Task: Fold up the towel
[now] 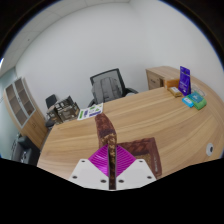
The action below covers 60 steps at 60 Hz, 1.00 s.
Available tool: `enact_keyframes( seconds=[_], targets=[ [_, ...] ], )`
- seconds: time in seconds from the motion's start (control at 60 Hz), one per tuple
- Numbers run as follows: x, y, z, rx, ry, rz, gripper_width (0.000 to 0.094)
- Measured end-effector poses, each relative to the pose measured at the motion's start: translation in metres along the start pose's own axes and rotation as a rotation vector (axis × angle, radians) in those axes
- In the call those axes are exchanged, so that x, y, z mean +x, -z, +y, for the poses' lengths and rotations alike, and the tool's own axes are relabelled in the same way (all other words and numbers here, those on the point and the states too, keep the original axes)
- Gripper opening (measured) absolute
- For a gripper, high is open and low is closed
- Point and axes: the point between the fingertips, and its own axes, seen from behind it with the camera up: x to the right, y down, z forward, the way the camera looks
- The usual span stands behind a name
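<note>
A patterned dark red and brown towel point(140, 152) lies on the wooden table point(160, 125). One strip of it point(105, 127) runs up and away from my fingers. My gripper point(113, 160) is shut on the towel: the two purple pads point(101, 159) press together on a thin edge of the cloth and hold it lifted above the table. The rest of the towel spreads flat to the right of the fingers.
A black office chair point(107, 84) stands behind the table. Books point(90, 111) lie at the far edge. A blue box point(185, 77) and teal items point(193, 100) sit at the far right. A wooden cabinet point(160, 75) and shelves point(20, 100) line the walls.
</note>
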Motion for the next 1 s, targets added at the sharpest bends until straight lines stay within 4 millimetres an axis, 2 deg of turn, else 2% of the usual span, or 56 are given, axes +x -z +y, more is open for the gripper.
enact_keyframes(
  seconds=[0.017,0.033,0.05,0.067,0.183,0.217,0.25,0.3,0.383,0.433,0.45,0.567,0.683,0.817,1.0],
  targets=[
    [0.011,-0.002,0.004,-0.009,-0.001,0.019,0.0055],
    [0.033,-0.003,0.011,-0.006,0.001,0.025,0.0055],
    [0.037,-0.004,0.012,-0.017,-0.002,0.052,0.0055],
    [0.051,-0.007,0.016,-0.022,0.001,0.069,0.0055],
    [0.11,-0.021,0.047,-0.08,0.028,0.171,0.0062],
    [0.115,-0.023,0.053,-0.096,0.02,0.183,0.0102],
    [0.12,-0.023,0.058,-0.108,0.012,0.192,0.0185],
    [0.131,-0.019,0.056,-0.105,0.02,0.222,0.0361],
    [0.141,-0.005,0.045,-0.073,0.075,0.276,0.0697],
    [0.138,0.006,0.039,-0.056,0.107,0.286,0.0866],
    [0.137,0.011,0.037,-0.051,0.116,0.291,0.0874],
    [0.113,0.045,0.027,-0.036,0.181,0.294,0.0857],
    [0.075,0.086,0.024,-0.011,0.22,0.279,0.0856],
    [0.037,0.147,0.029,0.014,0.239,0.289,0.0856],
    [-0.013,0.24,0.05,0.055,0.264,0.296,0.0855]
  ],
)
